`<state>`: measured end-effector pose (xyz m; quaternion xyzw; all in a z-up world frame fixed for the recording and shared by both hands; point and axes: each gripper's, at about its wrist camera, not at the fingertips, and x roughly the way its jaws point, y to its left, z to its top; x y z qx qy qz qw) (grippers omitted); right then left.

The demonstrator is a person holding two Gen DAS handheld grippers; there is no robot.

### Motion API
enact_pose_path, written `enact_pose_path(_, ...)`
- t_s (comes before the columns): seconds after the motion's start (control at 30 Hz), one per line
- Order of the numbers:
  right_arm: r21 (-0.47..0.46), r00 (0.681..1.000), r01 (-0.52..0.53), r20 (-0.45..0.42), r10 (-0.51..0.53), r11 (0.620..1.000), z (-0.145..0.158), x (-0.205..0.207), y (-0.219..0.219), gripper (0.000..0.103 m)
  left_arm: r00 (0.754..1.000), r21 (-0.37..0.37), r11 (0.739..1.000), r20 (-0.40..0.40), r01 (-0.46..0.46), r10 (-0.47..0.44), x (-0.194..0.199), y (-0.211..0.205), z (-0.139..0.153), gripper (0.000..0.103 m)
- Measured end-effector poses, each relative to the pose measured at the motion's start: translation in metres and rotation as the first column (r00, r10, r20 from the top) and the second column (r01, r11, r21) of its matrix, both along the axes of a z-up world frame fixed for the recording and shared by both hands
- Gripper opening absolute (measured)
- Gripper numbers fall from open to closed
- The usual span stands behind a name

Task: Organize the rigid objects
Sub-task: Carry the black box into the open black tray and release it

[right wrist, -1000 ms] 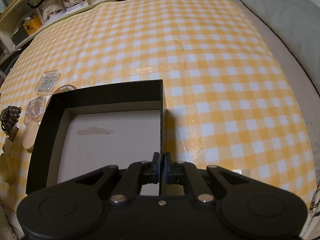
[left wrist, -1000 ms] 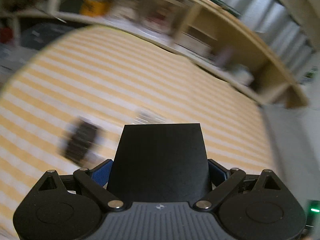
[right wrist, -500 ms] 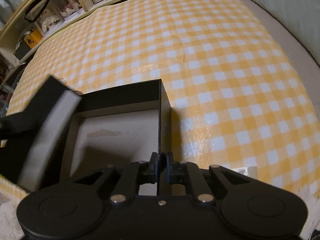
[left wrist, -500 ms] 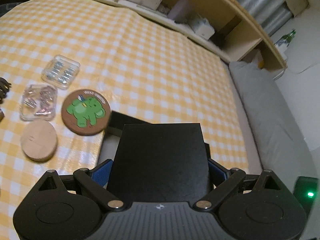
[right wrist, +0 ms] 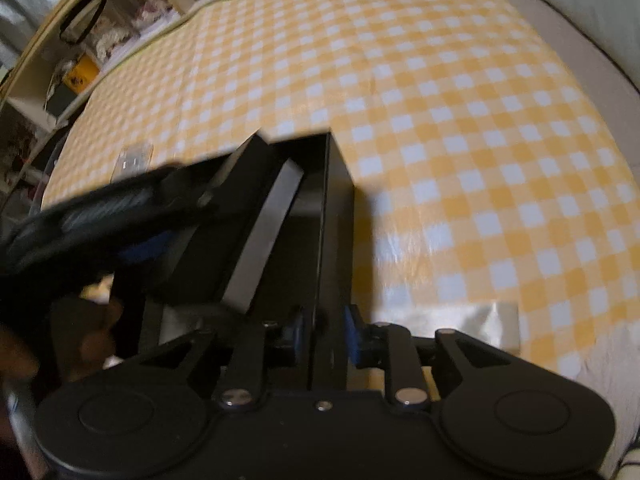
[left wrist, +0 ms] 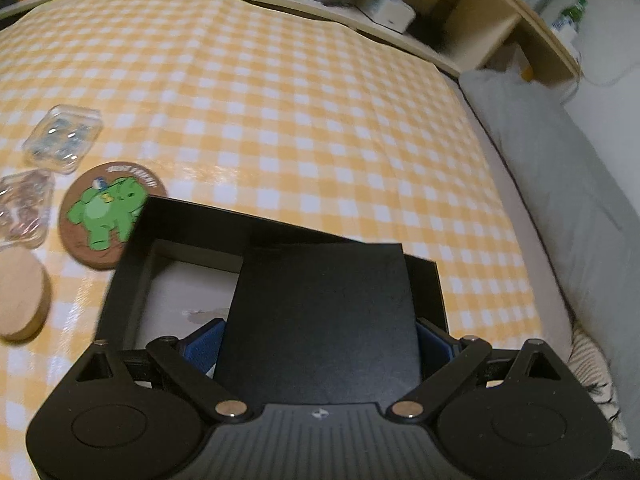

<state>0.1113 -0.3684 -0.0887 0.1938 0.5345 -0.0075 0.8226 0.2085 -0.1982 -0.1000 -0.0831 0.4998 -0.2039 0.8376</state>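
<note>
My left gripper (left wrist: 320, 340) is shut on a flat black box (left wrist: 320, 320) and holds it tilted over the open black tray box (left wrist: 132, 256). In the right wrist view the black box (right wrist: 240, 232) shows a grey edge and hangs over the tray box (right wrist: 336, 216). My right gripper (right wrist: 326, 332) stands astride the tray box's right wall; its pads (right wrist: 354, 332) have a small gap to the wall.
Left of the tray box lie a round coaster with a green animal (left wrist: 108, 212), two clear plastic cases (left wrist: 62, 140), and a wooden disc (left wrist: 20, 300). The yellow checked cloth (left wrist: 300, 120) spreads beyond. Shelves (left wrist: 380, 0) line the far edge; a grey cushion (left wrist: 560, 184) lies right.
My left gripper has swung over with the black box and lowered it over the tray box. My right gripper's pads have parted slightly from the tray wall.
</note>
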Motion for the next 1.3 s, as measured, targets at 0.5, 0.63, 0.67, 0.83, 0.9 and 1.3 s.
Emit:
enact_pose_path(0.5,-0.051,0.999,-0.033,0.018,0.034,0.998,-0.002,0.001,0.012,0.013,0.995,-0.117,0.992,-0.077,0.047,-0.057,0.000,0.011,-0.012,0.081)
enact_pose_path(0.63,-0.054,0.999,-0.035,0.019,0.036,0.998,-0.002,0.000,0.013,0.012,0.996,-0.150,0.988,-0.084,0.026,-0.039,0.000,0.016,-0.013,0.076)
enact_pose_path(0.67,-0.059,0.999,-0.036,0.021,0.038,0.998,-0.003,0.001,0.013,0.012,0.996,-0.160,0.987,-0.082,0.024,-0.038,0.000,0.016,-0.014,0.075)
enact_pose_path(0.83,-0.079,0.999,-0.038,0.033,0.040,0.996,-0.003,0.003,0.012,0.012,0.998,-0.154,0.988,-0.052,0.035,-0.043,0.004,0.007,-0.015,0.075)
enact_pose_path(0.9,-0.079,0.999,-0.034,0.034,0.037,0.996,-0.004,0.004,0.011,0.012,0.998,-0.153,0.987,-0.051,0.040,-0.048,0.006,0.005,-0.014,0.076)
enact_pose_path(1.3,-0.071,0.999,-0.011,0.045,0.014,0.997,-0.006,0.004,0.011,0.012,0.988,-0.049,0.990,0.090,0.133,-0.128,-0.023,0.013,0.032,0.100)
